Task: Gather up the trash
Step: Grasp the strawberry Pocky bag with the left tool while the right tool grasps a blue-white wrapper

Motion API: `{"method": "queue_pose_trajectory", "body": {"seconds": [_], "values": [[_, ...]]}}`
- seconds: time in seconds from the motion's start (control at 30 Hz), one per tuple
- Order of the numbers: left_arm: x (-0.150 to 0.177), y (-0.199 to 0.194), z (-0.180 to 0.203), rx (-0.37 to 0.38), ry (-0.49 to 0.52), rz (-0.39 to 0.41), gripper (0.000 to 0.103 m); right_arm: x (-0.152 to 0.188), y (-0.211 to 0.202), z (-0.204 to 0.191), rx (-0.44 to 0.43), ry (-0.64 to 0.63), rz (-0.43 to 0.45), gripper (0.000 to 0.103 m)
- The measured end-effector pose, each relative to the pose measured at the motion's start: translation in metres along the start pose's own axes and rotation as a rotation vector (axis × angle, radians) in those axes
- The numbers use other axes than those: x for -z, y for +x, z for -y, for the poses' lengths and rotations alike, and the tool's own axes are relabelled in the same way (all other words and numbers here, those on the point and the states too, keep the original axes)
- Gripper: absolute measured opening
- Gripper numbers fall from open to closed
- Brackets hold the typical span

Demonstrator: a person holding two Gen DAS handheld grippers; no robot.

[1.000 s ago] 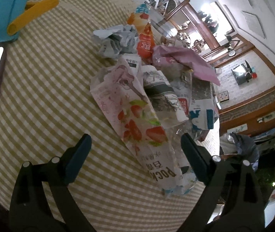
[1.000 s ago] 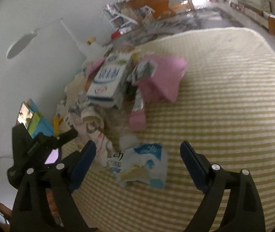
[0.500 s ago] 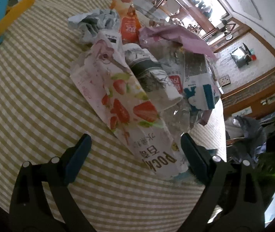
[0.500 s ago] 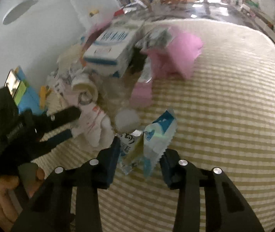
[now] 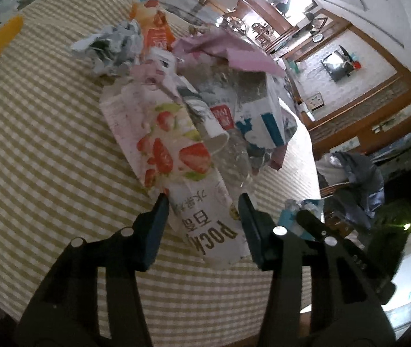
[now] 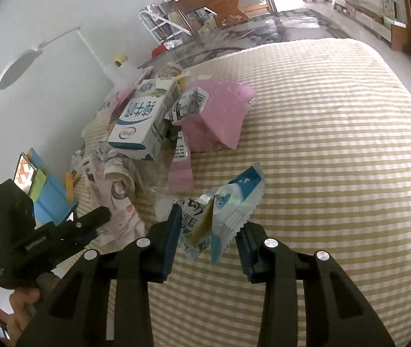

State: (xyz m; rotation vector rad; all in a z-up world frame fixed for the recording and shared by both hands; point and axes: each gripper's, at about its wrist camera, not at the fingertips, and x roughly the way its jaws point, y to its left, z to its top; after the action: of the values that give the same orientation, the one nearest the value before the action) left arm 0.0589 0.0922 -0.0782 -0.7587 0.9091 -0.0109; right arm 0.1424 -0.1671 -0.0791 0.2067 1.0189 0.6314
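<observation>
Two grippers are at work over a desk (image 6: 335, 144) with a yellow and white checked cloth. From the left wrist camera, the left gripper (image 5: 202, 202) has its jaws closing around the near end of a strawberry snack wrapper (image 5: 173, 156), which sits between them, and both pads seem to touch its sides. That wrapper runs from the jaws toward 12 o'clock into a trash pile. In the pile, a clear plastic bottle (image 5: 234, 156) lies just beside the wrapper at 2 o'clock, a blue and white milk carton (image 5: 266, 124) is past the bottle, a pink paper (image 5: 234, 49) lies on top at 12 o'clock, and a crumpled grey paper (image 5: 113, 46) and an orange packet (image 5: 156, 34) sit at 11 o'clock. From the right wrist camera, the right gripper (image 6: 208, 225) has its jaws squeezed on a blue and white wrapper (image 6: 228, 208), which stands up between them, near the pile at 11 o'clock. Low at 8 o'clock, the left gripper shows as a black shape with a hand (image 6: 17, 312) under it. A white lamp (image 6: 20, 63) stands by the wall at 10 o'clock.
</observation>
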Motion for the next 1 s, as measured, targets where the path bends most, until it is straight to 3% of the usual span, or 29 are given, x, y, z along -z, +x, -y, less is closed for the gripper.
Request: {"method": "queue_pose_trajectory", "body": {"seconds": [0.13,0.27,0.4,0.6,0.67,0.83,0.9,0.93,0.97,1.0], "values": [[-0.006,-0.015,-0.012,0.01,-0.006,-0.006,0.047,0.0,0.0,0.0,-0.006,0.009,-0.001,0.036],[-0.005,-0.018,-0.019,-0.039,0.026,-0.027,0.046,0.001,0.002,0.0,-0.006,0.013,-0.009,0.038],[-0.001,-0.012,-0.025,-0.073,-0.008,-0.038,0.046,0.0,0.003,-0.001,-0.006,0.018,-0.011,0.038],[-0.004,-0.008,-0.028,-0.111,-0.018,0.001,0.066,-0.001,0.004,0.0,-0.008,0.028,-0.014,0.043],[-0.006,-0.003,-0.031,-0.139,-0.025,0.002,0.077,-0.001,0.004,0.0,-0.007,0.022,-0.012,0.044],[-0.004,0.004,-0.036,-0.153,-0.035,0.003,0.078,0.0,0.002,0.0,-0.007,0.022,-0.007,0.045],[-0.002,0.006,-0.033,-0.161,-0.017,0.016,0.073,0.0,0.002,0.0,-0.007,0.018,-0.006,0.045],[-0.001,0.008,-0.031,-0.159,-0.007,0.015,0.056,0.0,0.002,-0.001,-0.008,0.015,-0.005,0.045],[0.001,0.01,-0.029,-0.162,-0.002,0.006,0.046,0.001,0.001,-0.001,-0.009,0.009,-0.004,0.045],[0.003,0.011,-0.027,-0.154,0.001,0.009,0.045,0.001,0.0,-0.002,-0.006,0.003,-0.002,0.045]]}}
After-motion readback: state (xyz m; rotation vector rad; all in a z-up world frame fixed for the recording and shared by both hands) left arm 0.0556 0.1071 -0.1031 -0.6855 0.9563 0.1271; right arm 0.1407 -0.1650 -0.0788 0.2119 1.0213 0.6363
